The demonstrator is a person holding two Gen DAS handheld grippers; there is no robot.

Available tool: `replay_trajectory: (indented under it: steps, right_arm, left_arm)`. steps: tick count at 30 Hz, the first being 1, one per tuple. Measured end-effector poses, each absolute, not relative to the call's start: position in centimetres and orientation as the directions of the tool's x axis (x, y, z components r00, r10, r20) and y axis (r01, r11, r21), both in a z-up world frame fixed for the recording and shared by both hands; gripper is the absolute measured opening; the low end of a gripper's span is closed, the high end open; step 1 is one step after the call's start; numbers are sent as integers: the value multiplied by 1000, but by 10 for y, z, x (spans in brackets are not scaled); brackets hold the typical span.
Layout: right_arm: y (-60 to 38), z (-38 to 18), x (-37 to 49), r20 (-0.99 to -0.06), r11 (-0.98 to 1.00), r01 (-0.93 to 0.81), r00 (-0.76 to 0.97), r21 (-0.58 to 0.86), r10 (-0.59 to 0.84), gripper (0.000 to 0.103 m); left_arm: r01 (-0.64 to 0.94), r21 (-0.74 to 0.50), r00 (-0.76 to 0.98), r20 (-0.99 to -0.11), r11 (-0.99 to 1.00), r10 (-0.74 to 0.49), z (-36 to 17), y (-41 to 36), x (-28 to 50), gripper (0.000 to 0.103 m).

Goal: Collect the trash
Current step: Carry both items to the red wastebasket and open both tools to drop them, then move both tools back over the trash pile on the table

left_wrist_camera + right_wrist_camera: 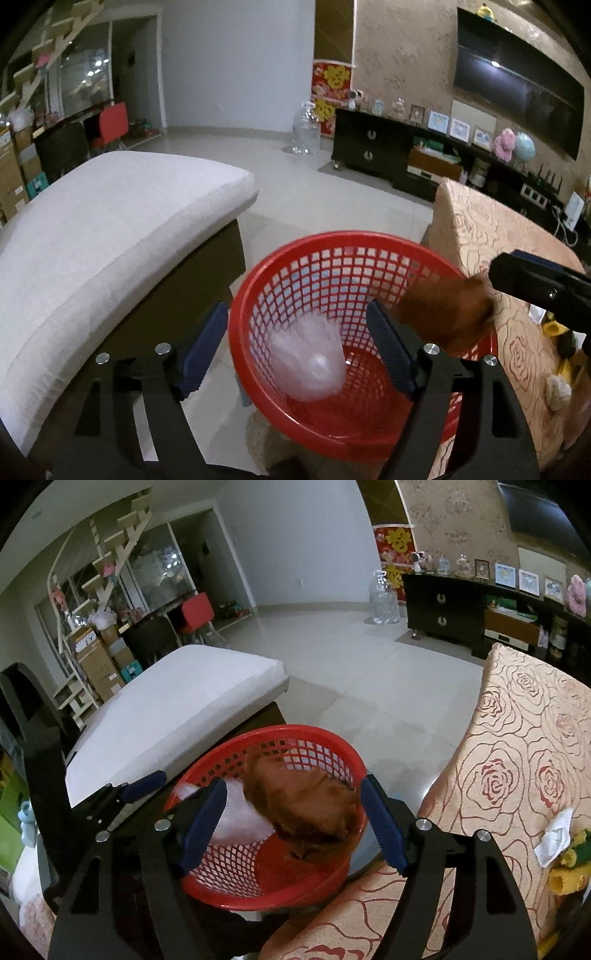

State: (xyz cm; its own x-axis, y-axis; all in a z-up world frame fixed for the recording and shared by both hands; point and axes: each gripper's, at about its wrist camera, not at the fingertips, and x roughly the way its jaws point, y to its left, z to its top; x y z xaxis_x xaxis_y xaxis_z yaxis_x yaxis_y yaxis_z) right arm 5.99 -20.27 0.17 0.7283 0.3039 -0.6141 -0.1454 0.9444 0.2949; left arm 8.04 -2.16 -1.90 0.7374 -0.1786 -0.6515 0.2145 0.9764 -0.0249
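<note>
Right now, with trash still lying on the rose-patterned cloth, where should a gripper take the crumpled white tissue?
Grip the white tissue across its raised, crumpled middle ridge, coming from above. It lies loose and flat-edged on the rose-patterned cloth, so only the ridge gives the pads something to pinch. A yellow item crowds its right side.

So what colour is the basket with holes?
Red, clearest in the left wrist view.

Dim room, pale tiled floor (325, 199)

White cushion (110, 236), rose-patterned tablecloth (517, 760)
</note>
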Motion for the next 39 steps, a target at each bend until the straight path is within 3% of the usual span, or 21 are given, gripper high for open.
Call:
replay_trajectory:
  steps: [19,25,39]
  right_arm:
    - [-224,4,40,-609,984,-21,783,176,126,74]
    - [-244,5,18,-607,991,69,795,112,13,77]
    - [-363,-7,-98,-623,898,426,734,112,-270,78]
  left_arm:
    - [208,-74,803,-556,975,-213,-3,-10,65,80]
    - [235,-71,806,-544,969,-235,-3,-14,57,80]
    - [329,-66,794,-521,942,-314,0,-43,40,80]
